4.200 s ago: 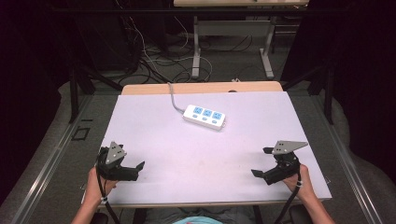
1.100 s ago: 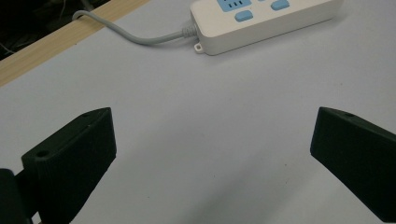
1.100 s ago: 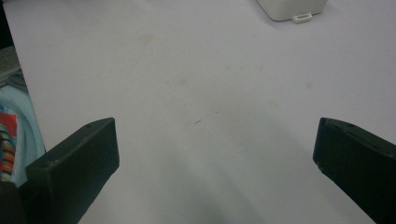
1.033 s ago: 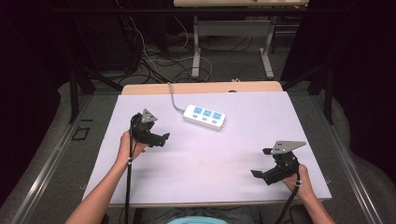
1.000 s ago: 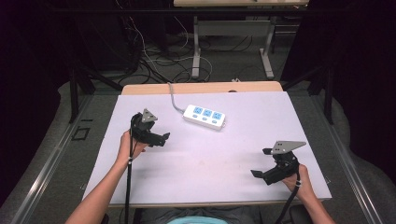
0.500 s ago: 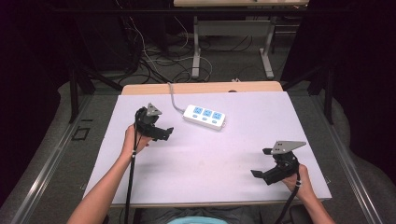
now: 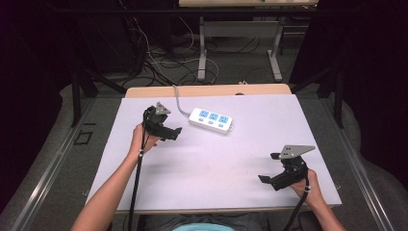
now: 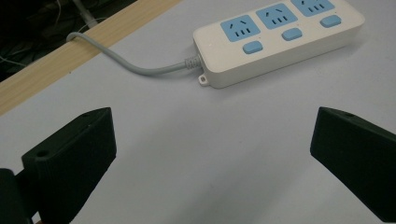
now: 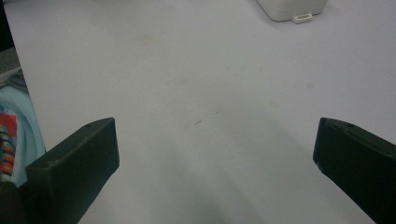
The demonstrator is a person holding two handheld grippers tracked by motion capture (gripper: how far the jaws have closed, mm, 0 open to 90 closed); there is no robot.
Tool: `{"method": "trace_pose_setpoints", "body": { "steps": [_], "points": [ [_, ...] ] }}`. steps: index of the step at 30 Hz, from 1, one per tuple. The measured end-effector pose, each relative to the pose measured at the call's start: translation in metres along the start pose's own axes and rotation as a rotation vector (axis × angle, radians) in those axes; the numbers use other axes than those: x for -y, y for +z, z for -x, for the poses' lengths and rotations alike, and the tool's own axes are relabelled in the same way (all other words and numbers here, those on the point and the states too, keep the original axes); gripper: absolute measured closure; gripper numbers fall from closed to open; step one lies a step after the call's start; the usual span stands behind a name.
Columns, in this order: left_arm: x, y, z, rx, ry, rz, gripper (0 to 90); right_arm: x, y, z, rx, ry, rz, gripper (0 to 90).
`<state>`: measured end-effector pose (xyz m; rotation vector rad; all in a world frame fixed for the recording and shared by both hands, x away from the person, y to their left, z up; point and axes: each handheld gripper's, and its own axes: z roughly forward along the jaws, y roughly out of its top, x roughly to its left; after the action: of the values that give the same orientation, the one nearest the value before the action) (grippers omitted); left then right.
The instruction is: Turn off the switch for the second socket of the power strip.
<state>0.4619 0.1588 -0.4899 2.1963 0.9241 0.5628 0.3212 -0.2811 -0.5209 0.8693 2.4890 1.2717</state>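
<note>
A white power strip point(image 7: 210, 121) with blue sockets lies at the back middle of the white table point(image 7: 216, 163), its grey cord point(image 7: 178, 100) running off the far edge. My left gripper point(image 7: 174, 133) hovers just left of the strip, open and empty. In the left gripper view the power strip point(image 8: 280, 35) lies ahead between the wide-apart jaws, the grey cord point(image 8: 135, 67) leading left. My right gripper point(image 7: 266, 180) rests near the front right corner, open and holding nothing. A corner of the power strip point(image 9: 292, 9) shows at the top of the right gripper view.
A wooden strip point(image 7: 207, 90) borders the table's far edge. Beyond it are table legs point(image 7: 203, 53) and tangled cables point(image 7: 159, 57) on the floor. The person's light blue clothing point(image 9: 14, 126) lies past the table's near edge.
My left gripper has travelled from the front left corner up and right toward the power strip, and kept edging nearer over the last second. The right gripper has stayed put.
</note>
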Motion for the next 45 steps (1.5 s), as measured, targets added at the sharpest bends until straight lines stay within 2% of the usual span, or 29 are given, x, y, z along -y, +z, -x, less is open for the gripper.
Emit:
{"method": "trace_pose_setpoints", "body": {
  "steps": [7,8,13,15,16,20,26,29,32,33,45],
  "points": [
    [-0.008,0.007,0.0,0.006,0.003,-0.003,0.1,0.0,0.0,0.0,0.006,0.002,0.002,0.0],
    [-0.009,0.008,0.0,-0.003,0.01,0.005,0.1,0.0,0.0,0.0,0.006,0.002,0.002,0.0],
    [-0.012,0.013,0.002,0.003,0.003,0.008,0.1,0.0,0.0,0.0,0.002,0.003,0.0,0.0],
    [-0.014,0.014,0.001,0.011,0.012,-0.012,0.1,0.0,0.0,0.0,0.003,0.0,0.001,0.0],
    [-0.014,0.016,0.002,0.006,0.004,0.0,0.1,0.0,0.0,0.0,0.006,-0.003,0.003,0.0],
    [-0.017,0.019,0.001,0.011,0.006,-0.017,0.2,0.0,0.0,0.0,0.006,-0.003,0.003,0.0],
    [-0.02,0.025,0.002,0.005,0.005,-0.014,0.8,0.0,0.0,0.0,0.004,0.004,0.004,0.0],
    [-0.022,0.027,0.002,0.009,0.021,-0.022,1.2,0.0,0.0,0.001,0.005,-0.002,0.006,0.0],
    [-0.023,0.03,0.004,0.002,0.012,-0.021,1.8,0.0,0.0,0.0,0.001,0.004,0.005,0.0],
    [-0.023,0.03,0.003,0.001,0.021,-0.024,1.8,0.0,0.0,0.0,0.001,0.004,0.005,0.0],
    [-0.029,0.037,0.003,0.0,0.023,-0.031,5.1,0.0,-0.001,0.001,-0.001,0.006,0.001,0.0]
  ]
}}
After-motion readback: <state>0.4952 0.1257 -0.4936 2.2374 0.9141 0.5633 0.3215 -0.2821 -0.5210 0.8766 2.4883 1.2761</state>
